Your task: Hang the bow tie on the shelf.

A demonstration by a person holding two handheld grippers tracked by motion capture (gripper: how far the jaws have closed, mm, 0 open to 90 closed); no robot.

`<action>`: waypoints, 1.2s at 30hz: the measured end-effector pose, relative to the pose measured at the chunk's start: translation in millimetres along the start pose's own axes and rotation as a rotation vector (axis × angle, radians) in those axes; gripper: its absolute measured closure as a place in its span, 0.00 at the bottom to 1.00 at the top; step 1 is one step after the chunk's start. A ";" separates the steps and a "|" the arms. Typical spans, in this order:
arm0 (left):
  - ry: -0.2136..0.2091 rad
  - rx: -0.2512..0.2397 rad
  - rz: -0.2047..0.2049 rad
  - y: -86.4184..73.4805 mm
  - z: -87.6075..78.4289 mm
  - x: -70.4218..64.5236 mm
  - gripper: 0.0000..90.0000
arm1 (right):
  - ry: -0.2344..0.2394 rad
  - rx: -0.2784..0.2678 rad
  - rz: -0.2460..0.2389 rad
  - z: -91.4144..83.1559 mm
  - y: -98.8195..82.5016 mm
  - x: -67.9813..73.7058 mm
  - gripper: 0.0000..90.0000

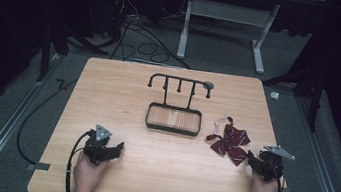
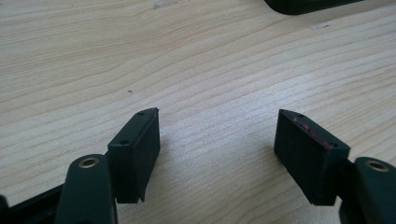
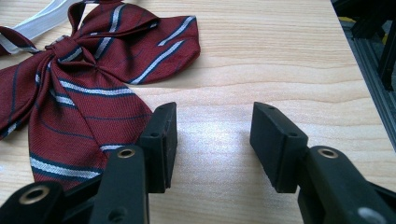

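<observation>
Right gripper view: bow tie (image 3: 70, 88) just left of open gripper (image 3: 212, 144).

dark red striped bow tie (image 3: 79, 88), black rack (image 1: 176, 103)

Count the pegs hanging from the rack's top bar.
3, hanging from the black rack behind its tray: left, middle, right. Low resolution; more may be hidden.

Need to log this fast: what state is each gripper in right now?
Left gripper: open, nothing between its fingers.
Right gripper: open, empty, beside the striped bow tie.
</observation>
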State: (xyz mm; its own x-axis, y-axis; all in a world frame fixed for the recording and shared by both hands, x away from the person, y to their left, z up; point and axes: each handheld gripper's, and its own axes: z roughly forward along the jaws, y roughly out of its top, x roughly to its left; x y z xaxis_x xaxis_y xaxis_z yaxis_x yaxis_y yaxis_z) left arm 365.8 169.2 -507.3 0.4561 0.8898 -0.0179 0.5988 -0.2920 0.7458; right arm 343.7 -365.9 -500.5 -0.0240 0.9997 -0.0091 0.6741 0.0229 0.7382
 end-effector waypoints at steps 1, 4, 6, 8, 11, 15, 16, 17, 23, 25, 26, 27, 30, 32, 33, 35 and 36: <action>0.000 0.000 0.000 0.0 0.0 0.0 0.35 | 0.001 0.000 -0.011 0.0 0.1 0.4 0.59; 0.000 0.000 0.000 0.0 0.0 -0.1 0.35 | 0.014 -0.002 -0.025 0.1 0.0 0.5 0.59; -0.001 0.000 0.001 0.1 0.0 -0.1 0.35 | 0.031 0.000 -0.037 0.3 0.5 -1.9 0.59; -0.001 0.000 0.001 0.1 0.0 0.0 0.35 | 0.040 -0.001 -0.035 0.2 0.7 -4.4 0.62; -0.001 0.002 0.000 0.1 -0.1 -0.1 0.35 | 0.055 -0.004 -0.025 -0.6 0.5 -6.5 0.66; 0.000 0.002 0.000 0.1 0.0 -0.2 0.35 | 0.084 -0.037 -0.017 -8.7 2.8 -6.2 0.71; 0.000 0.002 0.000 0.1 -0.1 -0.2 0.35 | 0.097 -0.045 -0.022 -12.0 4.7 -5.5 0.71; 0.000 0.002 0.000 0.1 -0.1 -0.2 0.35 | 0.127 -0.056 -0.034 -17.2 8.0 -2.6 0.73; -0.001 0.000 -0.001 0.1 0.0 -0.1 0.35 | 0.183 -0.059 -0.075 -25.1 13.4 9.6 0.75; -0.001 0.002 0.000 0.1 -0.1 -0.1 0.35 | 0.204 -0.065 -0.097 -26.2 15.3 14.3 0.76; -0.001 0.002 0.000 0.1 -0.1 -0.1 0.35 | 0.223 -0.061 -0.104 -26.5 17.2 19.7 0.77; -0.001 0.002 0.000 0.1 -0.1 -0.1 0.35 | 0.223 -0.061 -0.104 -26.5 17.2 19.7 0.77; -0.001 0.000 -0.001 0.1 0.0 -0.1 0.35 | 0.247 -0.061 -0.127 -25.2 20.5 26.9 0.78; -0.001 0.000 0.000 0.1 0.0 -0.1 0.35 | 0.258 -0.060 -0.126 -24.2 22.8 31.5 0.78; -0.001 0.000 0.000 0.1 0.0 -0.1 0.35 | 0.263 -0.057 -0.132 -23.3 25.0 34.0 0.79; -0.001 0.000 -0.001 0.1 0.0 -0.1 0.35 | 0.268 -0.055 -0.142 -21.5 27.9 36.8 0.79; -0.001 0.000 -0.001 0.1 0.0 -0.1 0.35 | 0.268 -0.055 -0.142 -21.5 27.9 36.8 0.79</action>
State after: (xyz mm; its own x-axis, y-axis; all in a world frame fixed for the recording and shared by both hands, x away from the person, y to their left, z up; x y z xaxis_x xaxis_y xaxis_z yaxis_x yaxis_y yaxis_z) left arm 365.8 169.1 -507.3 0.4563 0.8896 -0.0193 0.5995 -0.2914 0.7455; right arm 345.7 -328.8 -465.8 -0.3135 0.9478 0.0581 0.6094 0.1539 0.7778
